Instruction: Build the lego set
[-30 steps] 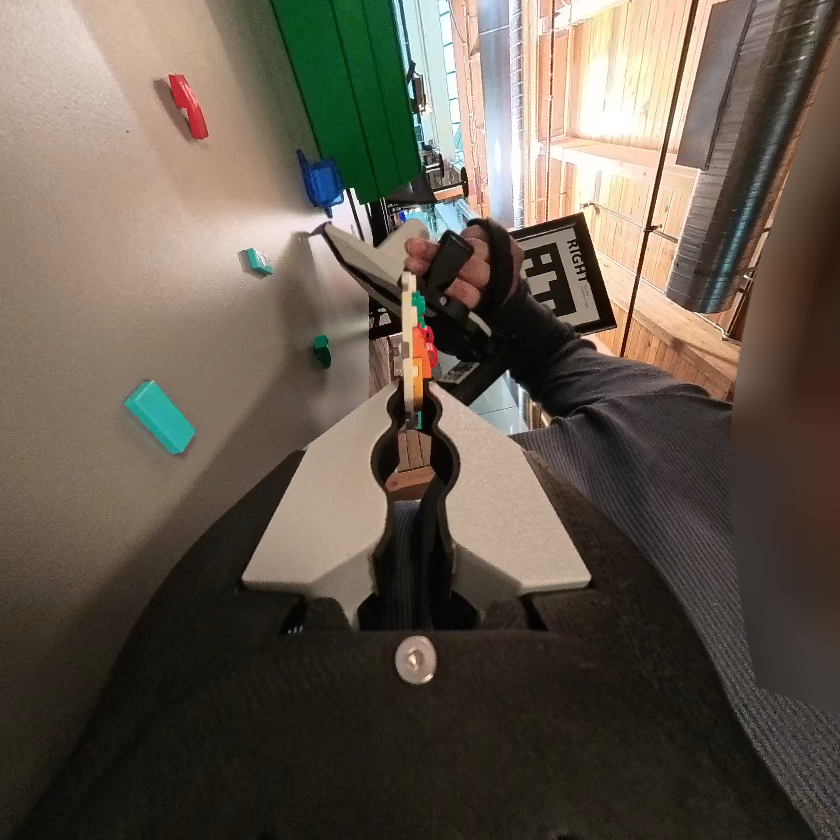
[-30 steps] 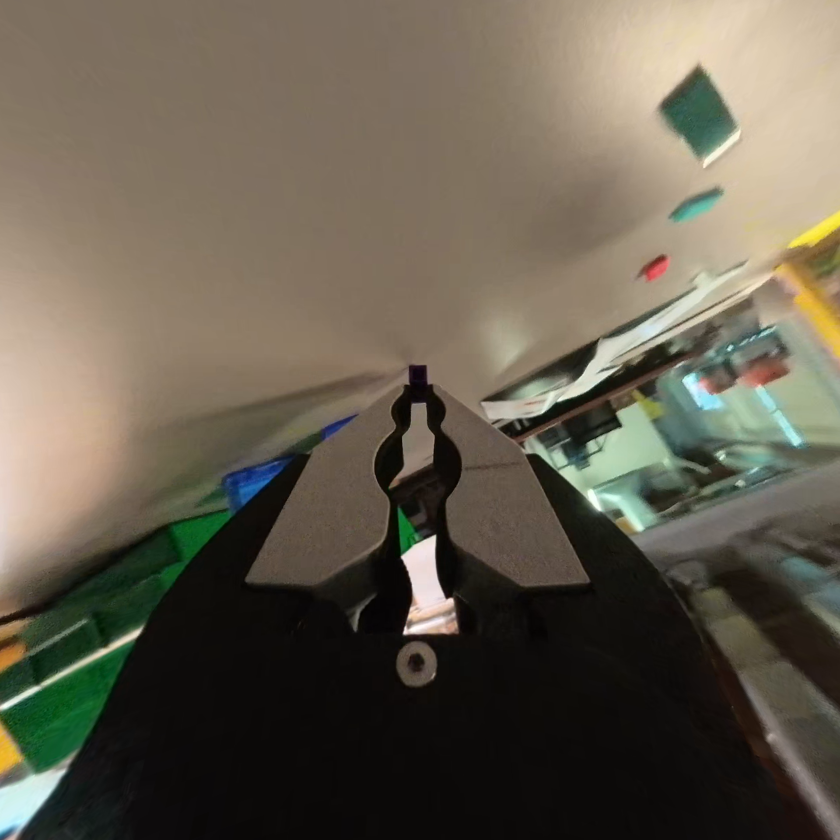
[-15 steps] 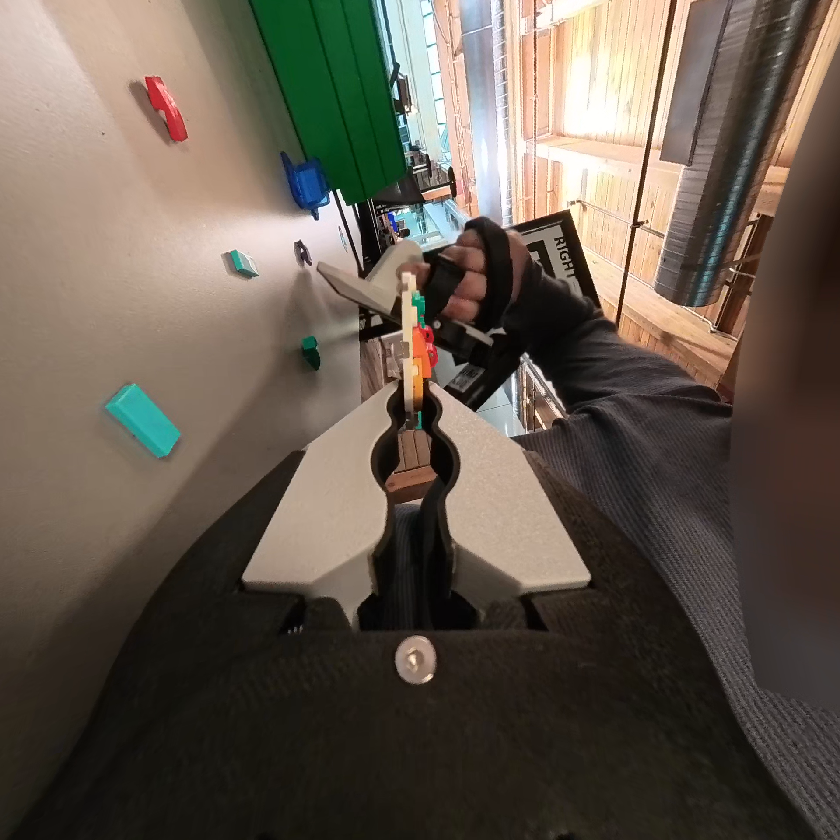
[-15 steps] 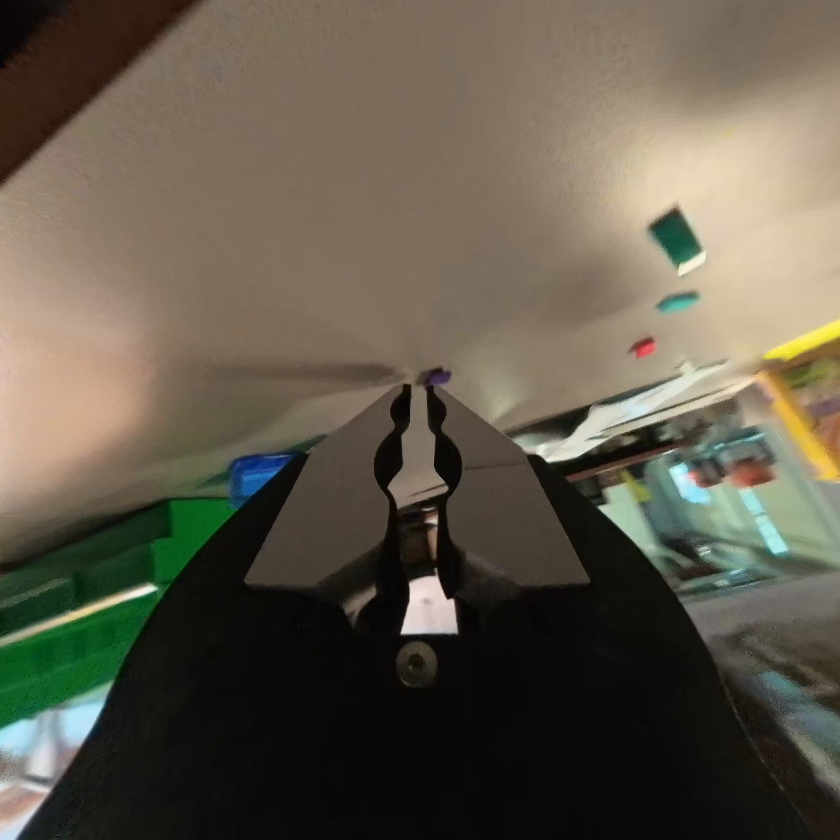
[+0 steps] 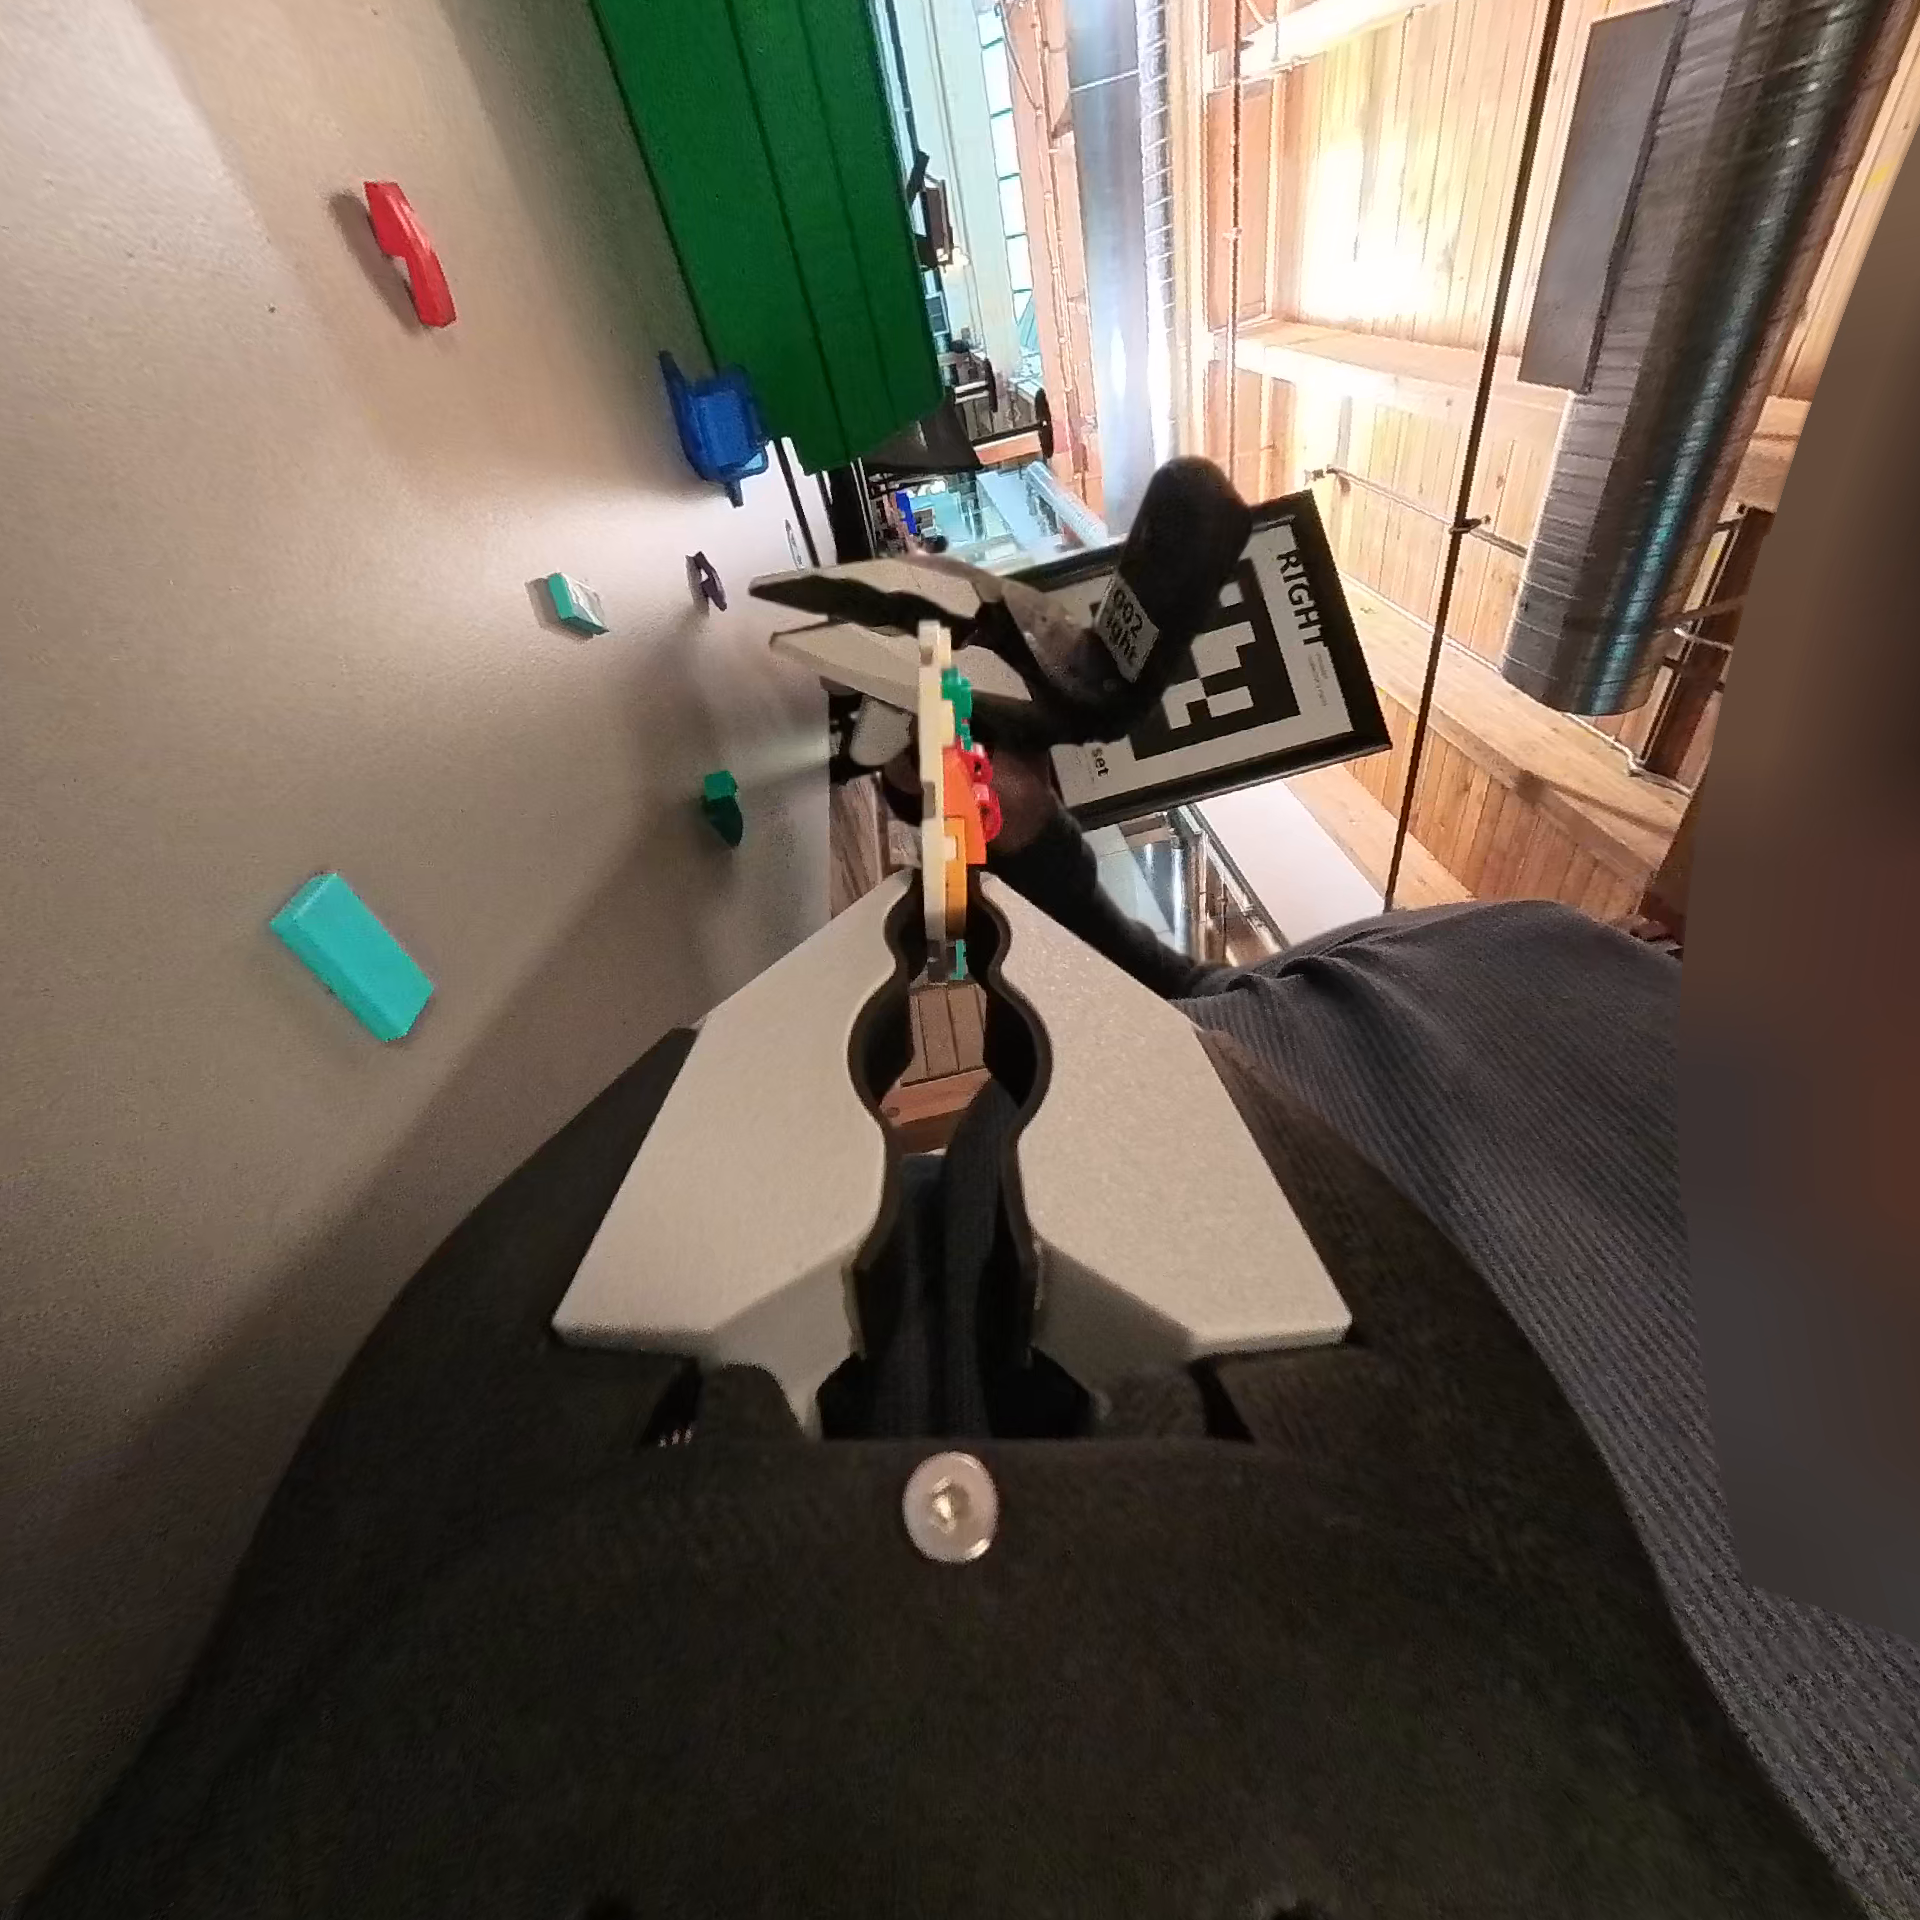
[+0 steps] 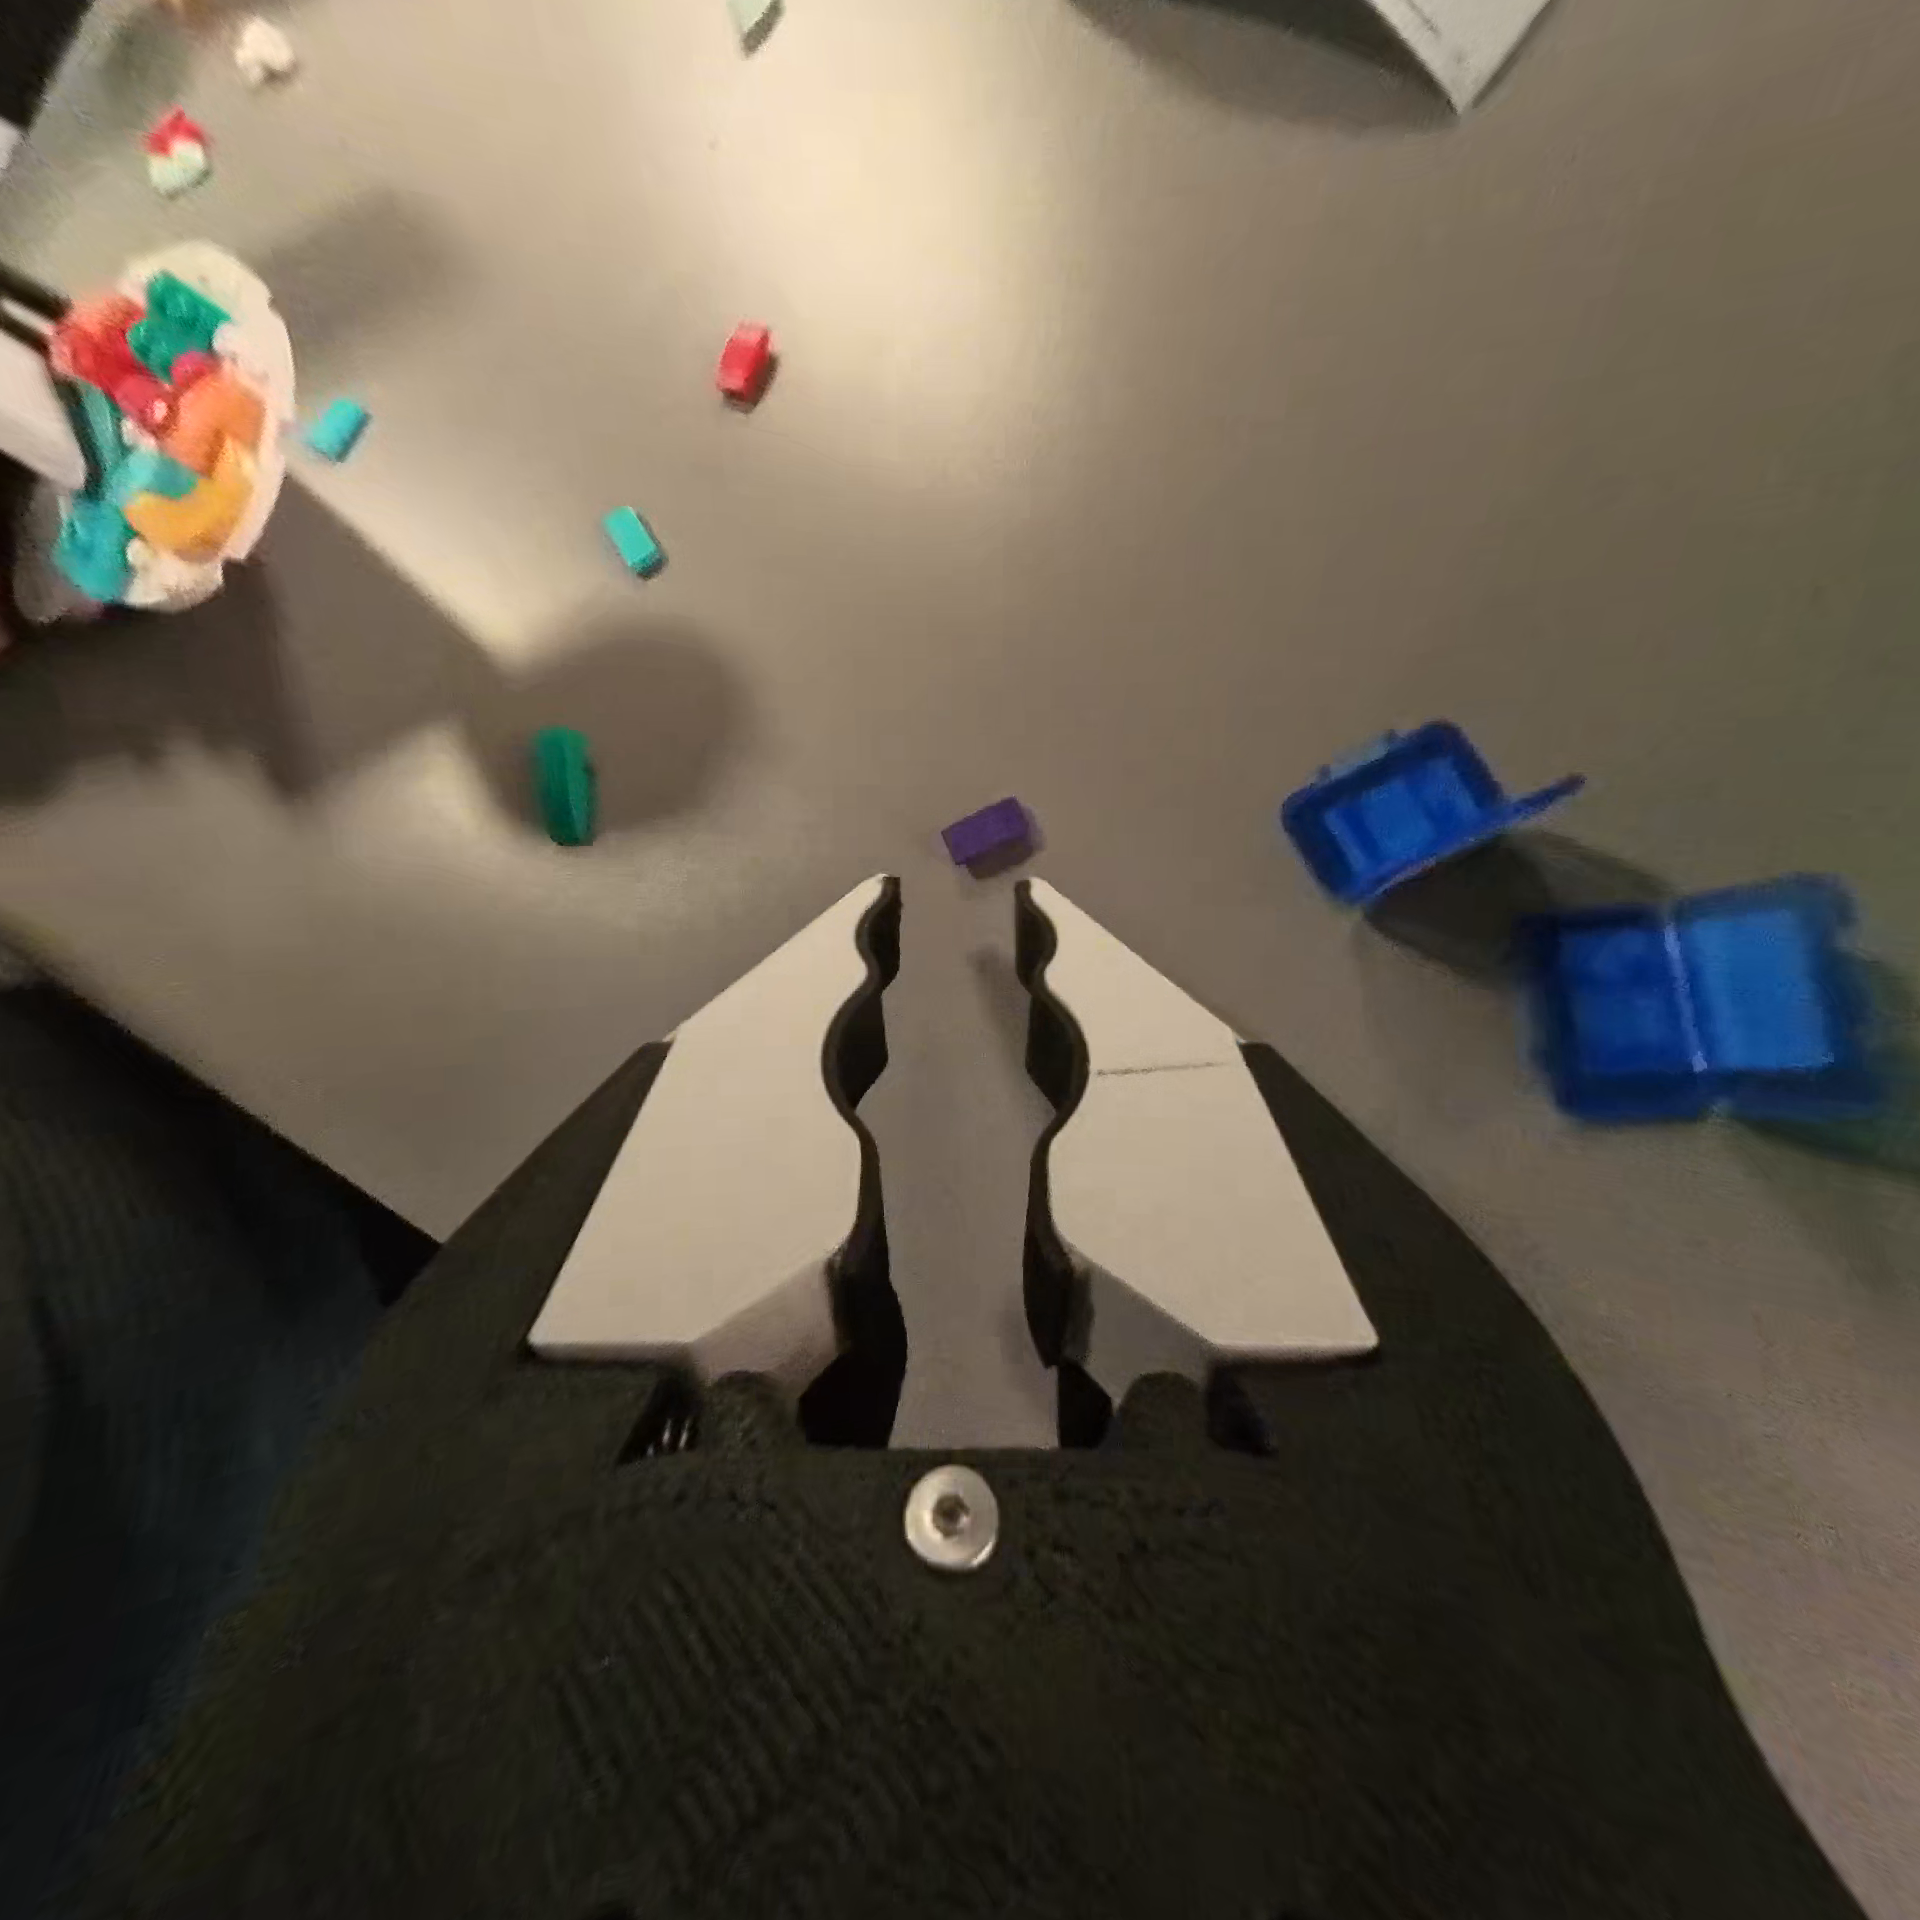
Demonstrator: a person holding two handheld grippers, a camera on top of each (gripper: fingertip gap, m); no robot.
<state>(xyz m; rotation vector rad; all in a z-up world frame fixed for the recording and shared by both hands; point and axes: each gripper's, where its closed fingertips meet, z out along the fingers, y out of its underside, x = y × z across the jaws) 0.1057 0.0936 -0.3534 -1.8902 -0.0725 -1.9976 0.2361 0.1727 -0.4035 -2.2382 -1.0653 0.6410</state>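
A: Why is the left claw (image 5: 940, 899) pinching the model (image 5: 943, 774) on edge like that?

B: My guess: clamped on its white plate and lifted clear of the worktop (image 5: 208, 727), the studded face stays free for the next piece. It looks only partly built.

A: And the right claw (image 6: 956, 883)?

B: Spread, nothing between its fingers, angled down at the worktop. A purple brick (image 6: 989, 834) lies just ahead of its tips, a little to the right of the gap, not touching.

A: So that's the next piece?

B: Likely. The green piece (image 6: 564, 784) sits off to its left, the blue boxes (image 6: 1397, 805) well off to its right. It's tiny, so the fingers need centring before they press together.
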